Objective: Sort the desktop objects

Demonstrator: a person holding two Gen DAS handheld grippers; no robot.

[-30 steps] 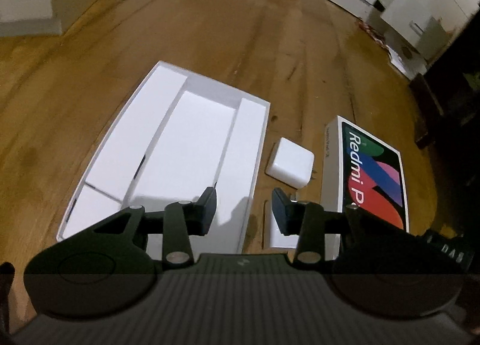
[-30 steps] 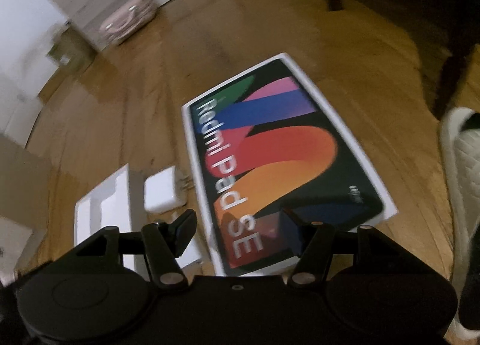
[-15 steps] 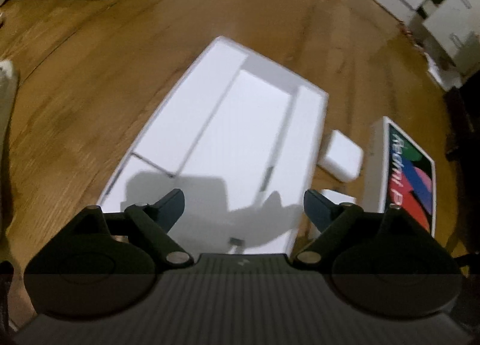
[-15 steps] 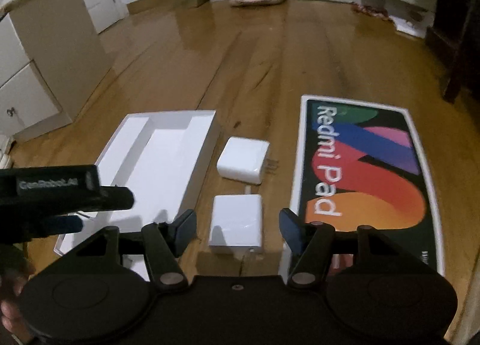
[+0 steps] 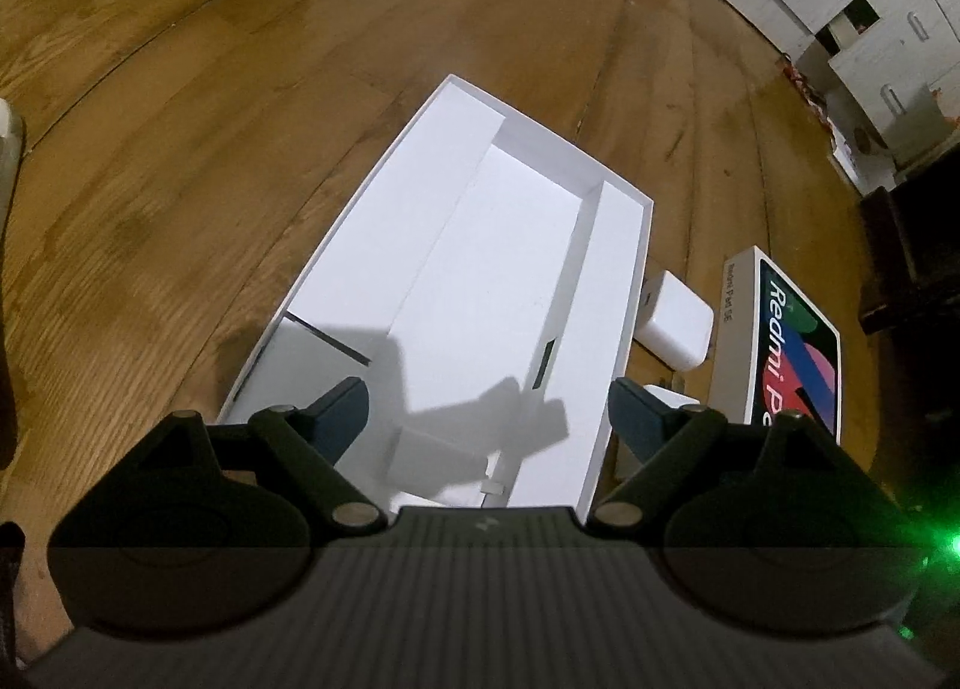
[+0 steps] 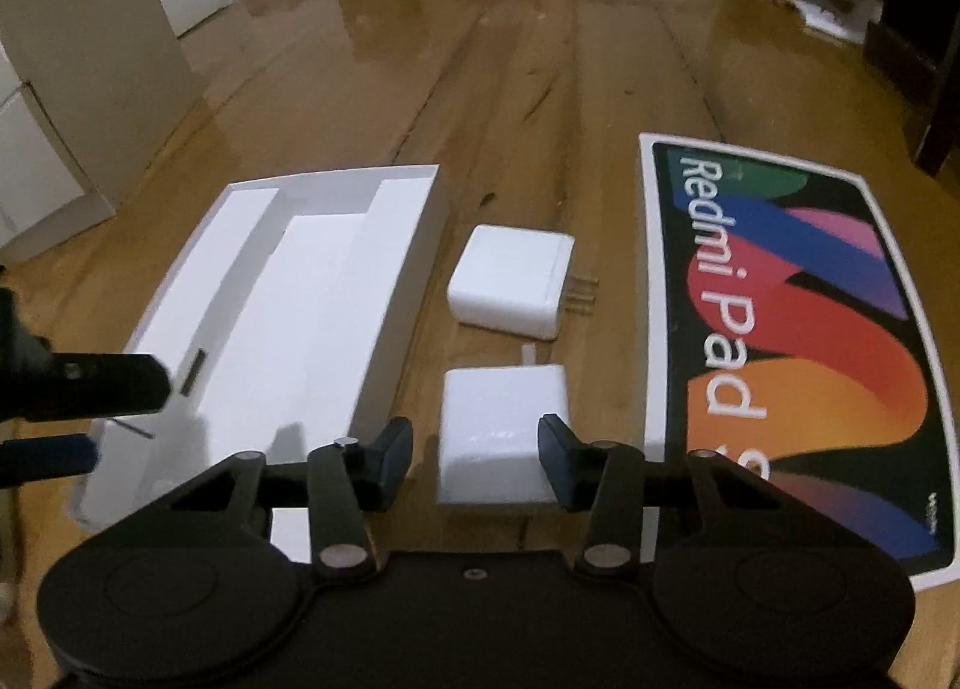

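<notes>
Here, both grippers hung spread above a wooden floor (image 6: 540, 107).

The left gripper (image 5: 487, 413), fingers wide apart, hovered over the open white cardboard tray (image 5: 510, 293). The right gripper (image 6: 475, 452), fingers apart, straddled the small white square box (image 6: 501, 425) without touching it; the white plug charger (image 6: 510, 281) lay at 12 o'clock, the colourful Redmi Pad lid (image 6: 798, 341) at 2 o'clock.

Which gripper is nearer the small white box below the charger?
Right. The right gripper is open with the small white box between its fingers; the left gripper hangs open over the white tray beside it.
</notes>
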